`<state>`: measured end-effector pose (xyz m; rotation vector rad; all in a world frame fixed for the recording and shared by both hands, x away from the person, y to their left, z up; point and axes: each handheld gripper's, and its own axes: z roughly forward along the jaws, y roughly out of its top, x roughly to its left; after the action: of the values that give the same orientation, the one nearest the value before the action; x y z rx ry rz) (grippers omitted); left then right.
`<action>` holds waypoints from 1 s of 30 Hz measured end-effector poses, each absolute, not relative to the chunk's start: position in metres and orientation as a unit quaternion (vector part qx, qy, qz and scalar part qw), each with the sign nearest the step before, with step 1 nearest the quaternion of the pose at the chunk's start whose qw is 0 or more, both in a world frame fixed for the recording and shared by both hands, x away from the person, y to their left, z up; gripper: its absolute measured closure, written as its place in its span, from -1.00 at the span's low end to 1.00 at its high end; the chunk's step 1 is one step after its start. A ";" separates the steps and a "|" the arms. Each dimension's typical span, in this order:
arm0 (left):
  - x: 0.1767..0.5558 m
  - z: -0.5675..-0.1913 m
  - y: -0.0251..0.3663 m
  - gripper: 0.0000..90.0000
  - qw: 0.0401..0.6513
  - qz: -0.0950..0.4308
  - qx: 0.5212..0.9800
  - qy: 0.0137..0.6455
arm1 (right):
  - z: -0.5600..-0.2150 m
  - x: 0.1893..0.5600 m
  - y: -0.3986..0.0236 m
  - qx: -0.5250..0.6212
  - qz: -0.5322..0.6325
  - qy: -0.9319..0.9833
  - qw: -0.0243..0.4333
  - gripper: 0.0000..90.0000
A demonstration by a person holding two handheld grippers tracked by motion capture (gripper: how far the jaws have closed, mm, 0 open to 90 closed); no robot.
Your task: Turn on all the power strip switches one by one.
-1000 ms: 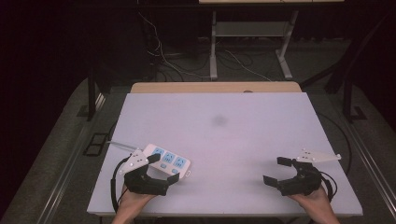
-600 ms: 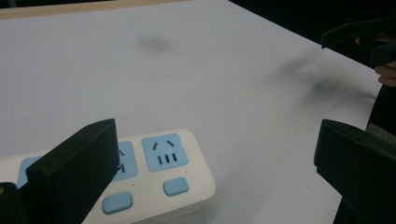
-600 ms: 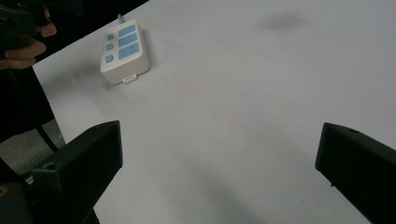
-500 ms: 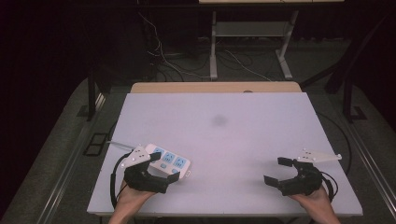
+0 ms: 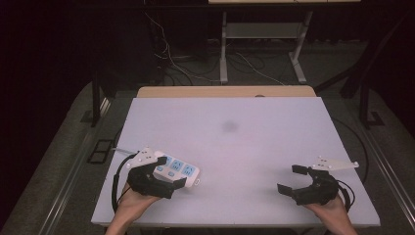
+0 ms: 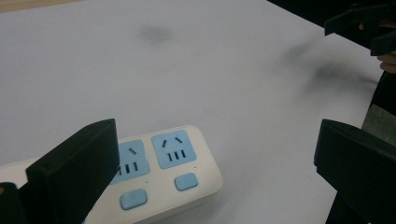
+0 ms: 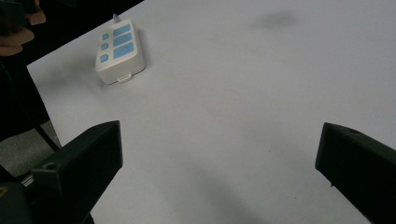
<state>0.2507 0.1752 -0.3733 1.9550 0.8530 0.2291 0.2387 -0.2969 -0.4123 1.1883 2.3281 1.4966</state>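
I see a white power strip (image 5: 176,170) with blue sockets and blue buttons lying flat on the white table (image 5: 235,147), near its front left part. My left claw (image 5: 172,171) hangs over the near end of the strip, jaws spread wide. In the left gripper view the strip (image 6: 159,172) sits low between those two black jaws, closer to the left one, and neither jaw touches it there. A thin cable runs off the strip's far end toward the table's left edge.

My right claw (image 5: 293,178) is at the front right of the table, well apart from the strip, also wide open and holding nothing. In the right gripper view the strip (image 7: 119,51) lies far off at the upper left, with bare white surface between the jaws.

A faint dark smudge (image 5: 229,126) marks the table's middle.
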 end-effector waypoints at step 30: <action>0.272 -0.376 0.161 -0.96 0.392 0.073 0.859 0.321 | -0.413 0.239 -0.299 0.395 0.491 0.773 0.067 -0.99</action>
<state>0.2719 0.1615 -0.3758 2.1806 0.8160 0.1862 0.2386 -0.2988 -0.4131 1.1899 2.3319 1.4816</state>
